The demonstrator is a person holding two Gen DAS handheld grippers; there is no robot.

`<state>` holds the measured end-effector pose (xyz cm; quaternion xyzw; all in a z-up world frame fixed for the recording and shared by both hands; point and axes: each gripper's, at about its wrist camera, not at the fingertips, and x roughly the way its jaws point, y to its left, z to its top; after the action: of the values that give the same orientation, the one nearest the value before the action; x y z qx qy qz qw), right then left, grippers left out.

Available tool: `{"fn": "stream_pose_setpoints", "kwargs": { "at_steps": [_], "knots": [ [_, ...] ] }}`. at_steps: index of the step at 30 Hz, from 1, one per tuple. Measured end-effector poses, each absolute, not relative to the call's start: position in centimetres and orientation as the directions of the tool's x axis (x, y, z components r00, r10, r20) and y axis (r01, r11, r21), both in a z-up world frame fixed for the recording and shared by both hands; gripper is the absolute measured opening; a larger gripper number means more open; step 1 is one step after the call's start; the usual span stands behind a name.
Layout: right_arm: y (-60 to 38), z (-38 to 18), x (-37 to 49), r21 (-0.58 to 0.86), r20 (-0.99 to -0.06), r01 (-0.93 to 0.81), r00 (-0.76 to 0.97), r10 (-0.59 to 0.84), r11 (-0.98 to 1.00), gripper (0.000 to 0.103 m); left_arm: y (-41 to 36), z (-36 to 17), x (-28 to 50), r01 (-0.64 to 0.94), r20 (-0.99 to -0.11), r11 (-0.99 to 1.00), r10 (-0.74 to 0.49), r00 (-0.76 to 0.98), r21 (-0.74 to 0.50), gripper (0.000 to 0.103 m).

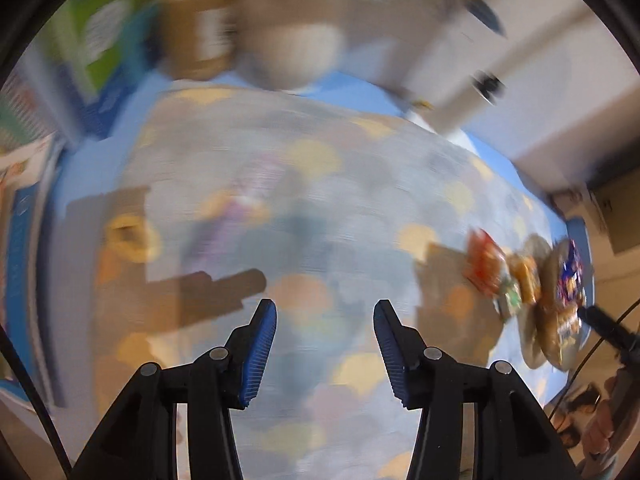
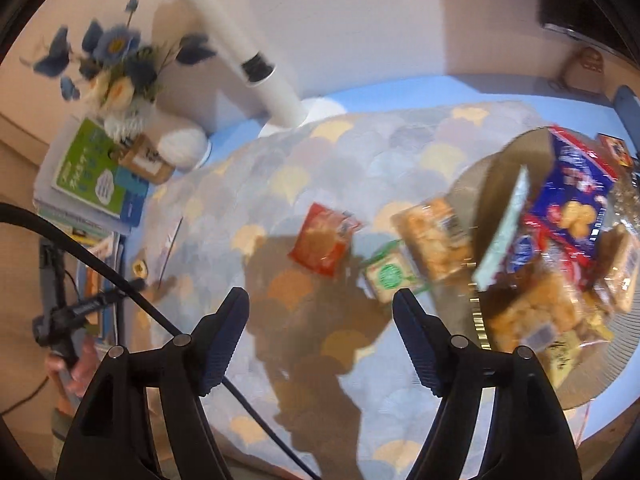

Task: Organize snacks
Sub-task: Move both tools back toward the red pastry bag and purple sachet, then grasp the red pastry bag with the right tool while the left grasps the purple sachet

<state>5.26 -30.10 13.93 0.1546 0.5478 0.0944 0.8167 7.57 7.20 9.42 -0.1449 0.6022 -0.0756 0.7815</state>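
In the right wrist view a red snack packet (image 2: 322,245), a small green-labelled packet (image 2: 390,276) and a clear cracker pack (image 2: 434,238) lie on the scalloped cloth (image 2: 360,152). A round tray (image 2: 600,372) at the right holds a blue cookie box (image 2: 572,200) and several snack bags. My right gripper (image 2: 320,308) is open and empty above the cloth, just short of the packets. My left gripper (image 1: 325,318) is open and empty over the cloth. Its blurred view shows the red packet (image 1: 482,266) and the tray (image 1: 560,320) at far right.
A white lamp post (image 2: 244,44), a vase of blue flowers (image 2: 116,68), a stack of books (image 2: 96,176) and a brown jar (image 2: 146,160) stand at the table's back left. A small yellow item (image 2: 140,269) lies near the left edge. A black cable (image 2: 160,316) crosses in front.
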Motion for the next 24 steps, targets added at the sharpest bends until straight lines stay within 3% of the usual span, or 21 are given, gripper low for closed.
{"fn": "stream_pose_setpoints", "kwargs": {
  "at_steps": [5,12,18,24],
  "knots": [
    [-27.3,11.6,7.0,0.318,-0.893,0.014,0.341,0.295,0.948,0.074,11.3,9.1,8.1,-0.070,-0.920,0.954,-0.259,0.293,-0.291,0.048],
    [-25.2,8.9,10.4,0.321,-0.911,0.043,0.288,0.296,0.946,0.074,9.3,5.7,12.8,-0.017,-0.936,0.961,-0.264,0.231,-0.275,0.048],
    [-25.8,6.3,12.9,0.259,-0.942,0.152,0.257,0.214,0.954,0.074,7.4,3.5,15.2,0.052,-0.965,0.987,-0.159,0.209,-0.151,0.048],
    [-26.4,3.5,14.4,0.236,-0.961,0.214,0.193,0.196,0.948,0.074,6.5,1.7,16.1,0.097,-0.972,0.987,-0.144,0.187,-0.127,0.048]
  ]
}}
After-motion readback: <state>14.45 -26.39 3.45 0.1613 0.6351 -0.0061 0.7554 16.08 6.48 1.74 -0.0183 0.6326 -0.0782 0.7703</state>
